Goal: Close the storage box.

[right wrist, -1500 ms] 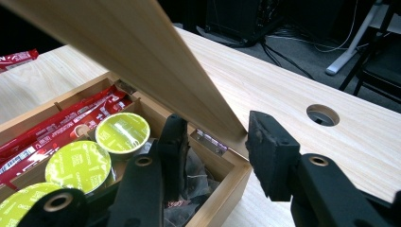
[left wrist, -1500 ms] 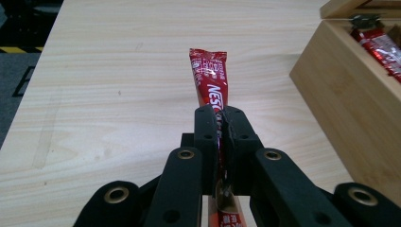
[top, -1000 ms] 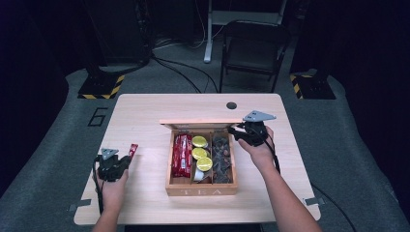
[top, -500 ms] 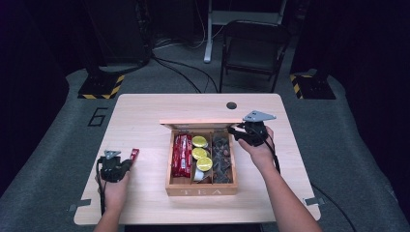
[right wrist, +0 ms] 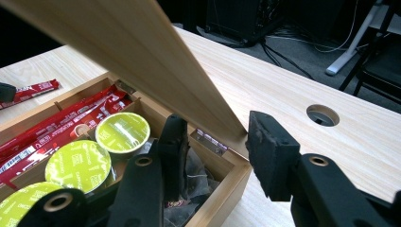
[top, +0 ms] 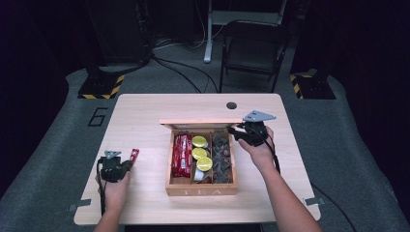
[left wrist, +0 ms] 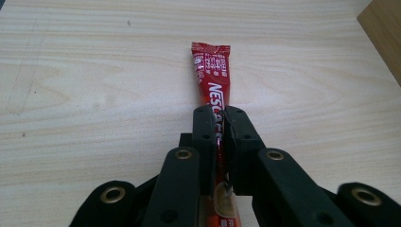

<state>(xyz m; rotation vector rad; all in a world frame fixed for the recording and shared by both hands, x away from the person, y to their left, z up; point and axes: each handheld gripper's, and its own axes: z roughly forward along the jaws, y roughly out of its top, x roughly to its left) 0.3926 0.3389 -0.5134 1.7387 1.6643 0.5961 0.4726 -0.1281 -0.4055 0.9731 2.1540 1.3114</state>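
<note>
A coffee stick (left wrist: 213, 90) is clamped by the left gripper (left wrist: 219, 124); the lid (right wrist: 142, 61), straddled by the right gripper's (right wrist: 215, 142) parted jaws, could fall shut if released.

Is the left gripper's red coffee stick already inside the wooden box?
No, the left gripper pinches the red coffee stick over bare table, beside the wooden box.

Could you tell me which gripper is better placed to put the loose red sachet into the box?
Left: the left gripper is shut on the sachet; the right gripper straddles the box lid.
</note>
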